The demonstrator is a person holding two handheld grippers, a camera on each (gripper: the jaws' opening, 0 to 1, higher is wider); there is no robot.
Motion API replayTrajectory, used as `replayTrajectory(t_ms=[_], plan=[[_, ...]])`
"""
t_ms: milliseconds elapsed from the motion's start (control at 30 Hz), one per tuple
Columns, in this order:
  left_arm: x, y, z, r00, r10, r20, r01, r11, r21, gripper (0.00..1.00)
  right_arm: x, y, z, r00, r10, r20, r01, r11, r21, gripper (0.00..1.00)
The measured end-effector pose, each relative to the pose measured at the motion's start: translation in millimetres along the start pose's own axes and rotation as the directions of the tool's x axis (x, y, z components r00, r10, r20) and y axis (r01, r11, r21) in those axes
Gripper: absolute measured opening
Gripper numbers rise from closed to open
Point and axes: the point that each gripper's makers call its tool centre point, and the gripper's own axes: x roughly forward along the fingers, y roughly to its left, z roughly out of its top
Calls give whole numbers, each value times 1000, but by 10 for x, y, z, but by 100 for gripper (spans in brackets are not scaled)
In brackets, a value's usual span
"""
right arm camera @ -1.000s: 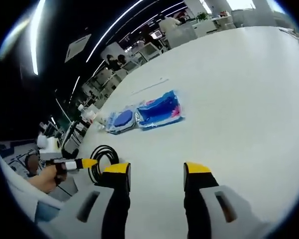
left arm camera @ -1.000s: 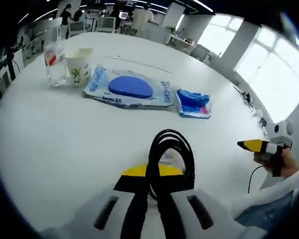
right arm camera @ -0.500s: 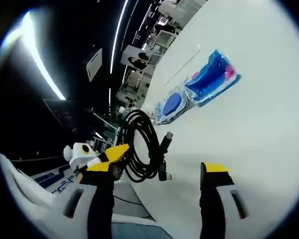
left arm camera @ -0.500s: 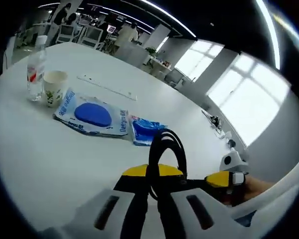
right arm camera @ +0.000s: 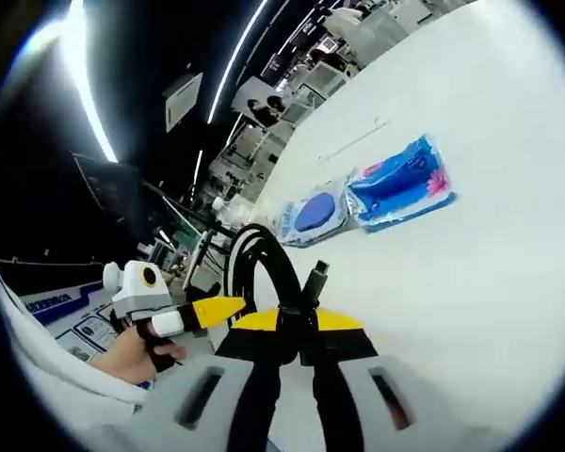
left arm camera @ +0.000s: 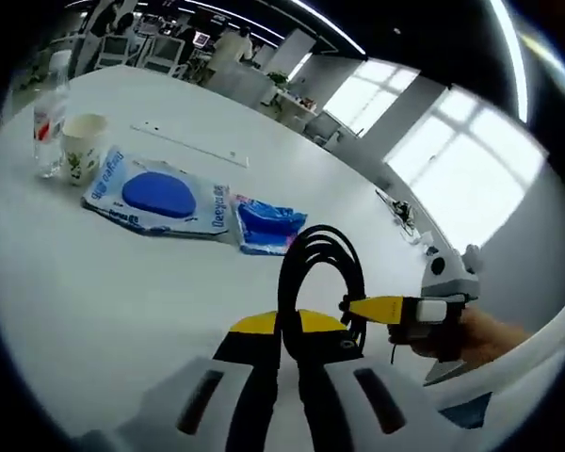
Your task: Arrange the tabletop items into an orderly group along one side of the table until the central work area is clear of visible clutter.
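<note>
Black coiled cable (left arm camera: 320, 282) is the thing in play, and both grippers have it at once. In the left gripper view the left gripper (left arm camera: 284, 341) has its yellow-tipped jaws pinched narrow on the bottom of the coil, and the loop stands up on edge above them, long axis pointing up and away from the jaws toward the far side of the table (left arm camera: 94, 282). The right gripper (left arm camera: 377, 308) comes in from the right with a hand (left arm camera: 476, 337) behind it, its yellow tip right against the coil's right edge. In the right gripper view the right gripper (right arm camera: 290, 330) is also closed down tight on the cable (right arm camera: 264, 273), the loop arching up and to the left, with a plug end (right arm camera: 313, 282) sticking up just right of the loop. The left gripper (right arm camera: 202, 313) pokes in from the left there, held by a hand (right arm camera: 132, 353), tip touching or just beside the coil; can't tell which. Farther off on the white table sit a flat pack with a blue oval (left arm camera: 155, 195), lying long-ways left to right, and a blue tissue pack (left arm camera: 264, 226) touching its right end. At the far left a paper cup (left arm camera: 82, 146) stands upright just beside a clear water bottle (left arm camera: 45, 132).
</note>
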Motion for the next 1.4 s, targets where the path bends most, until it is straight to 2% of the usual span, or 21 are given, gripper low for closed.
replayTrajectory(t_ms=[67,167,267,500,600,633,667,833,967,1167,1300,1400], plan=[[71,-3,-84,999,4,-41,-4,1000,-18,3,11,-76,39,999,-46,-11,46,998,-32,8],[182,5,-205,995,2,-103,-10,998,-69,3,35,-217,48,991,-114,-67,110,992,-57,9],[328,-3,-257,991,-4,-134,-4,998,-63,4,44,-336,144,982,-170,-84,163,983,-87,9],[619,103,-214,988,-7,-157,-12,993,-116,4,136,-572,240,962,-248,-113,240,967,-82,9],[712,192,-265,982,1,-191,-27,991,-134,3,195,-681,168,954,-265,-143,255,963,-81,9],[736,213,-270,980,5,-198,-31,991,-130,3,211,-738,117,944,-285,-168,277,958,-71,9],[763,227,-274,979,4,-206,-30,992,-120,3,218,-771,95,940,-290,-178,284,957,-61,9],[801,263,-270,977,11,-212,-39,991,-129,3,266,-821,146,944,-293,-151,288,956,-56,9],[851,265,-291,976,11,-219,-41,990,-135,3,292,-929,117,934,-318,-162,316,948,-42,9],[884,273,-285,977,1,-214,-30,991,-131,4,277,-1013,75,931,-333,-152,334,942,-22,10],[905,298,-266,977,-4,-212,-26,990,-136,4,275,-984,107,940,-318,-124,315,948,-40,10],[908,295,-258,979,-4,-206,-23,991,-131,4,263,-978,94,940,-318,-120,311,947,-76,11]])
